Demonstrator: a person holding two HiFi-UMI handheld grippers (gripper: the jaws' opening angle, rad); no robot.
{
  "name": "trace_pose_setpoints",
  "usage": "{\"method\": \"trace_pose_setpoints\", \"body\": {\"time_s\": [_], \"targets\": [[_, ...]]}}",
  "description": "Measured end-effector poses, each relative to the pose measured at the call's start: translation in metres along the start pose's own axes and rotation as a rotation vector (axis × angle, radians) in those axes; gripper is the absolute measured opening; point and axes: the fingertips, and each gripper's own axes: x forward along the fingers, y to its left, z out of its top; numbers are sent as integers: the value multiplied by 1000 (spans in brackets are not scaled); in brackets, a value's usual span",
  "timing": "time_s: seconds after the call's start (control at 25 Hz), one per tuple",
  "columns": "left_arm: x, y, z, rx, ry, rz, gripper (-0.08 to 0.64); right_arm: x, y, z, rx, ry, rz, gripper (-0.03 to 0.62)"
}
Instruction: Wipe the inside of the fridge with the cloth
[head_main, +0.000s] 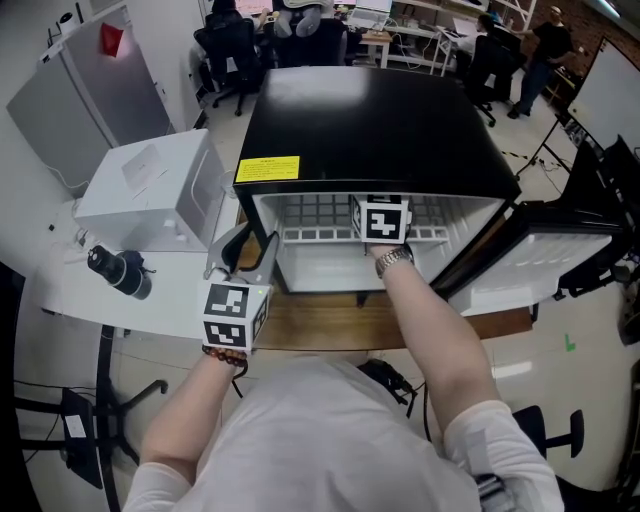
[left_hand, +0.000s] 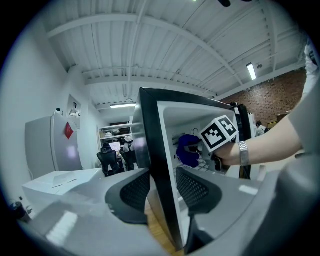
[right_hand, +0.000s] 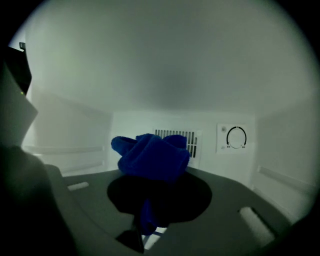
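right gripper view: blue cloth (right_hand: 150, 157) is seen clamped in the right hand-held gripper (right_hand: 150, 185), deep inside the open fridge (head_main: 380, 120), near the back-wall vent (right_hand: 175, 137). contact with a wall cannot be told. left hand-held gripper (left_hand: 162, 187) is closed about the fridge's left wall edge. wiping is judged under way, with side walls and shelf (head_main: 320, 236) probably yet to be wiped.

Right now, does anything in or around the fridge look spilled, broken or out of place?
Nothing stands out. The fridge is open and looks clean inside; the right gripper holds the bunched blue cloth there, and the left gripper clasps the fridge's left wall edge.
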Motion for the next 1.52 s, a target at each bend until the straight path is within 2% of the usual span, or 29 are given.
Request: {"method": "trace_pose_setpoints", "body": {"time_s": [0.88, 1.52], "targets": [[2, 2, 0, -14, -7, 9, 161, -27, -92, -19, 56, 37, -158, 84], [3, 3, 0, -27, -3, 21, 172, -45, -122, -23, 65, 50, -252, 84]]}}
